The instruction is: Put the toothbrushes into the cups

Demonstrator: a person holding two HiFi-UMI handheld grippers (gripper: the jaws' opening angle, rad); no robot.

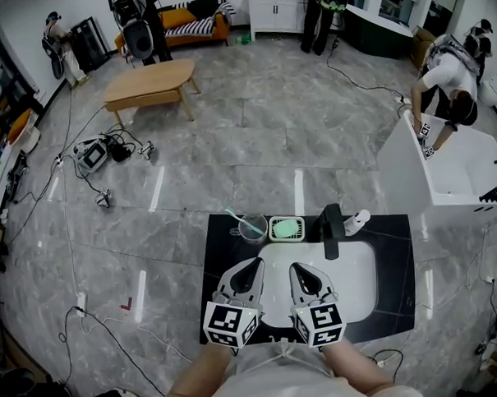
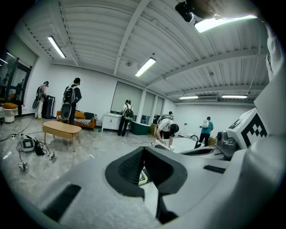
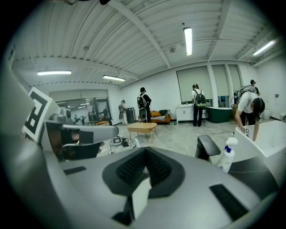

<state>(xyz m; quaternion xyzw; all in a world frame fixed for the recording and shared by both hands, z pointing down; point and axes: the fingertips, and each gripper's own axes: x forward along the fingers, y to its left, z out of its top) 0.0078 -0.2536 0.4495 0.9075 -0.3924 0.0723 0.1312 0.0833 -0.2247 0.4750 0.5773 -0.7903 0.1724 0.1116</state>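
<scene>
A: Where is the toothbrush?
B: At the back left of the black counter [image 1: 221, 256]. The slim pale-teal toothbrush [image 1: 235, 214] stands in a clear cup [image 1: 252, 228], leaning left, just beside a green soap dish [image 1: 287, 228].
A: And the jaws?
B: The left gripper [image 1: 253, 264] has its jaws together, empty. The right gripper [image 1: 295, 269] is the same. Both are over the white sink [image 1: 355, 279].

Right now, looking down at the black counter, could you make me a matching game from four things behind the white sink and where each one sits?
Things:
A. clear glass cup
B. green rectangular soap dish
C. black faucet
D. white plastic spray bottle

Places:
1. farthest right
2. farthest left
3. just right of the cup
4. over the back rim of the white sink

Pairs: A-2, B-3, C-4, D-1.
</scene>
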